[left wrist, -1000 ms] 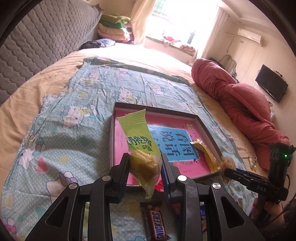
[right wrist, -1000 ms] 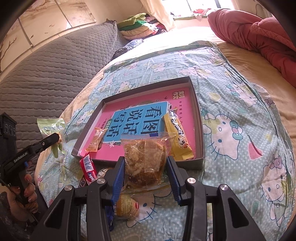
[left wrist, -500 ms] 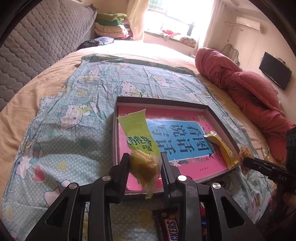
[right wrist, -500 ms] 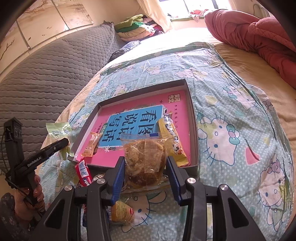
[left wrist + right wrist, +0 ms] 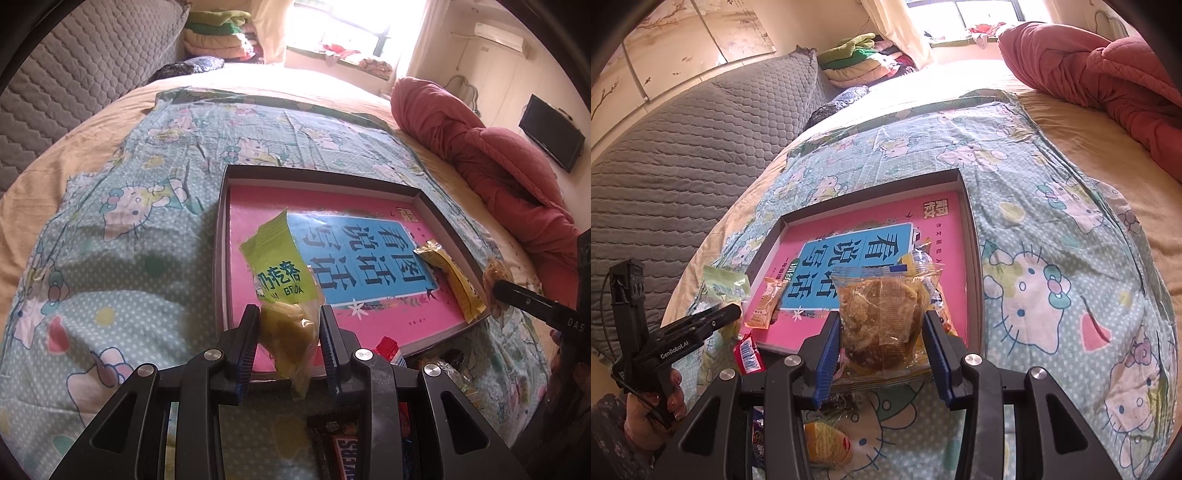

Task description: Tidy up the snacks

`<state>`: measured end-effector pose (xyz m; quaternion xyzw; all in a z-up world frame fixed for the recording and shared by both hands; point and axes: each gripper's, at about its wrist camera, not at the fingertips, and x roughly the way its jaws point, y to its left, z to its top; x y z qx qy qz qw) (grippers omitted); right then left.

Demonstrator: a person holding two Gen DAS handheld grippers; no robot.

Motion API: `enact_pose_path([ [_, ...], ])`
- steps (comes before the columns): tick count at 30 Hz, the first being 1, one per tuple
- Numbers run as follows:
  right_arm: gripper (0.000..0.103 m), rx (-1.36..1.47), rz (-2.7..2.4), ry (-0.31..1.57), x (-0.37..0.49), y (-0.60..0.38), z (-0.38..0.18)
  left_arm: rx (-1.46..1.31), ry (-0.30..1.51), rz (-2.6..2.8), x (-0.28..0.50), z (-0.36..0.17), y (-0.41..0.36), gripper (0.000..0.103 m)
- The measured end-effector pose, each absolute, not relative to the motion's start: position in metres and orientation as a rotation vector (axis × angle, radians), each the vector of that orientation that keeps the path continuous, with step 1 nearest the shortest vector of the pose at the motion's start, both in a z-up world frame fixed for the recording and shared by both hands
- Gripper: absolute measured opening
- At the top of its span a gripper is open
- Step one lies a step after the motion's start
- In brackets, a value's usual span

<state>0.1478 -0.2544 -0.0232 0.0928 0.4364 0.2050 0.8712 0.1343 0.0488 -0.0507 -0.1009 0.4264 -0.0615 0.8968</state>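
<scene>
The left hand-held gripper was clamped on a green-and-clear plastic snack packet, held over the near edge of the shallow dark cardboard tray on the bed, presumably for depositing. The right hand-held gripper was clamped on a clear-wrapped brown pastry just short of the tray.

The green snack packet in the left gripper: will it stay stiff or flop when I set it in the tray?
Probably floppy: the green snack packet is thin film, and its top leans over above the left gripper. It looks light, with one small lump inside. Once released over the tray it should fall flat, not stand.
</scene>
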Motion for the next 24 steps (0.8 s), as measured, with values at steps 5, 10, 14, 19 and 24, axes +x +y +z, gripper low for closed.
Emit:
enact_pose_path([
  [5,0.045,0.175,0.432,0.894,0.152,-0.250,-0.021,-0.237,0.897,-0.139,0.137,-0.055,0.050,0.033],
  [10,0.045,0.161,0.431,0.879,0.156,-0.248,-0.019,-0.235,0.900,-0.152,0.139,-0.055,0.046,0.033],
  [14,0.045,0.161,0.427,0.880,0.160,-0.248,-0.020,-0.228,0.901,-0.156,0.141,-0.056,0.043,0.033],
  [19,0.045,0.156,0.429,0.879,0.163,-0.246,-0.021,-0.228,0.906,-0.157,0.143,-0.058,0.044,0.033],
  [24,0.045,0.139,0.438,0.892,0.167,-0.241,-0.025,-0.206,0.900,-0.150,0.146,-0.059,0.042,0.033],
])
